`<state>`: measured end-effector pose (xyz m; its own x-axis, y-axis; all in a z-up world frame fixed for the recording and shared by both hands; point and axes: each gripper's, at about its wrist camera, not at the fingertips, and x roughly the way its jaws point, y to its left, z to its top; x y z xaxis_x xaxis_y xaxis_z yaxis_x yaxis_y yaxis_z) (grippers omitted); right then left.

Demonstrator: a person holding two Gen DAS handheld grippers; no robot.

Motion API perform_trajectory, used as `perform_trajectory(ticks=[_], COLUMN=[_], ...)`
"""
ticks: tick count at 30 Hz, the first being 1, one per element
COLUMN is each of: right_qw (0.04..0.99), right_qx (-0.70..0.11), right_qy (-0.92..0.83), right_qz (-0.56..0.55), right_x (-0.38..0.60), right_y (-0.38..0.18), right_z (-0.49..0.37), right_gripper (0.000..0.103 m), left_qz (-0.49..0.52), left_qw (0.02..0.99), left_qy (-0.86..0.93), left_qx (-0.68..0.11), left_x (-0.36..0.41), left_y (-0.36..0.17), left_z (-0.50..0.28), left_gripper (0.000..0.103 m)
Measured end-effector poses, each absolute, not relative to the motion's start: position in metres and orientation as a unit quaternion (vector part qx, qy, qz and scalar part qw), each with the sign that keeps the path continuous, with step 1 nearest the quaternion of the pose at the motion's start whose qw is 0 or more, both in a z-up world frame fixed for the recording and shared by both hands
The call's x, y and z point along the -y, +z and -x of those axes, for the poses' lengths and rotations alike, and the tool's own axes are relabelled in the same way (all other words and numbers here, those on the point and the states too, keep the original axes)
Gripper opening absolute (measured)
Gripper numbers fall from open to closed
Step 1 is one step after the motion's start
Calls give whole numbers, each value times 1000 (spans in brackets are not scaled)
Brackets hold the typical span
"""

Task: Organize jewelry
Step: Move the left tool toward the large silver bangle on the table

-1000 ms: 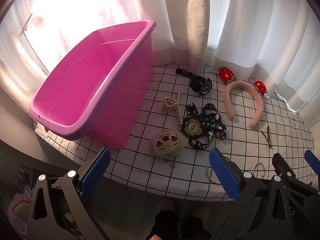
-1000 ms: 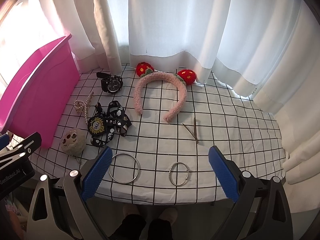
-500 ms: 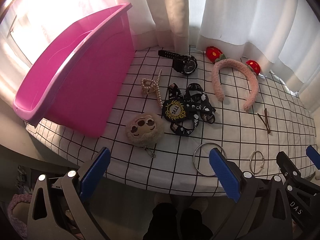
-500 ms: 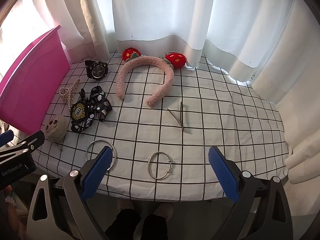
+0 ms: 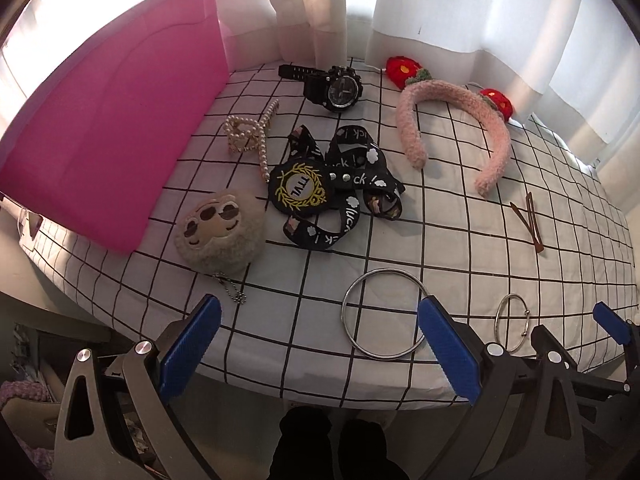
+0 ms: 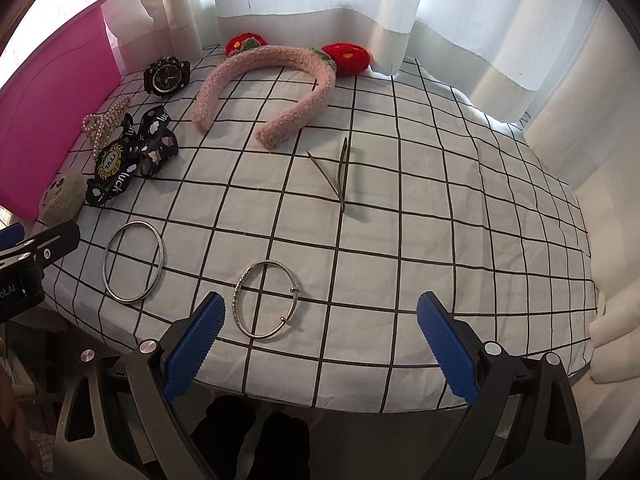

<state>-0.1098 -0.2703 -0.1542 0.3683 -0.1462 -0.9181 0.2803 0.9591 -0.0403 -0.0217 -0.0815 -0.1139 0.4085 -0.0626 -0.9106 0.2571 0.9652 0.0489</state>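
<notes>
Both tools hang off the near edge of the bench (image 6: 440, 208), jaws spread wide and empty: the left tool (image 5: 318, 346) faces the big ring (image 5: 384, 314), the right tool (image 6: 320, 346) the small bangle (image 6: 266, 300). Beyond lie the sloth charm (image 5: 222, 232), lanyard (image 5: 336, 188), pearl clip (image 5: 248, 136), watch (image 5: 340, 88), headband (image 5: 452, 120) and hairpins (image 6: 338, 172); the pink bin (image 5: 112, 120) stands at the left. Thin rings lying flat on loose cloth could slide away or slip from the pads, or the cloth could bunch up and drag its neighbours.
</notes>
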Motion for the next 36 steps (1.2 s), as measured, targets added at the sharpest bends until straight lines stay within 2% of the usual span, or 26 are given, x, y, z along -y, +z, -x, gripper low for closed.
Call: perform_trajectory(ticks=[14, 36], right_qw=[825, 831], right_qx=[-554, -545], right_qy=[-89, -90], right_qz=[-66, -60], right_x=[266, 269], right_y=[-181, -194], right_z=[102, 95], right_gripper=[92, 92], left_qz=[-111, -95], left_qw=[816, 810], left_qy=[-99, -117], left_qx=[-559, -567], left_x=[105, 116], left_y=[-156, -180], left_z=[27, 22], left_gripper=[97, 98])
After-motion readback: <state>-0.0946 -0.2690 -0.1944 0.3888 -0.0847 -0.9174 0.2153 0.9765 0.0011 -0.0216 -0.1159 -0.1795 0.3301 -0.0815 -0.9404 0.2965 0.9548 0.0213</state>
